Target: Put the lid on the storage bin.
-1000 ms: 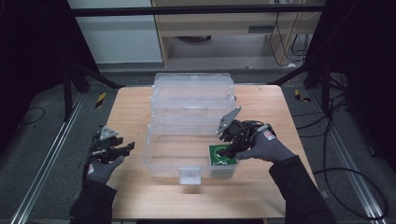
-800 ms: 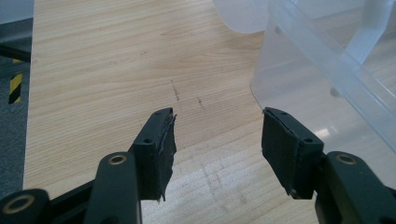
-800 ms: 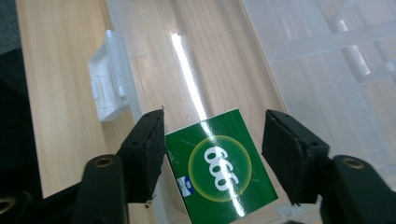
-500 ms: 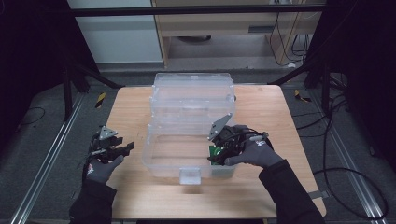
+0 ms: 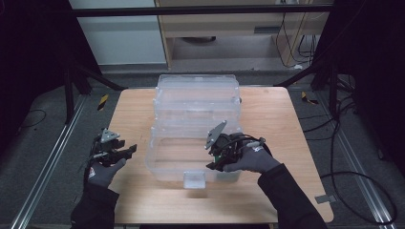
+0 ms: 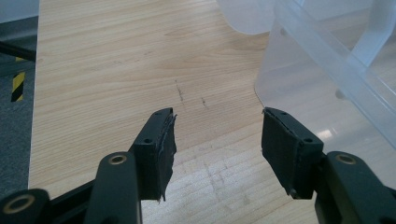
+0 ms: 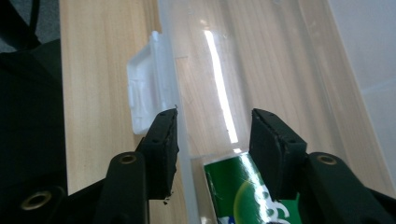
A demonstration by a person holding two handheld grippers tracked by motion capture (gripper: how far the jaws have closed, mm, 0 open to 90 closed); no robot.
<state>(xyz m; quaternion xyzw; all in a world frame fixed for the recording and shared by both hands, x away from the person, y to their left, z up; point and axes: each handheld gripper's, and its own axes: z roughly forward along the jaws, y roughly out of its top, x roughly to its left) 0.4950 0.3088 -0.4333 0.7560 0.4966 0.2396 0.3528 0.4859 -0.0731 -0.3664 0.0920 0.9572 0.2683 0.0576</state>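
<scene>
While the left gripper [image 5: 125,151] is held spread over the bare counter [image 5: 267,109] at 9 o'clock of the clear bin [image 5: 196,102], the right gripper [image 5: 213,165] is set at the bin's 4 o'clock corner. Its jaws have just been closing, yet a gap is kept around the green box [image 7: 243,191], seen between them inside the bin wall, beside the white latch [image 7: 147,91].
</scene>
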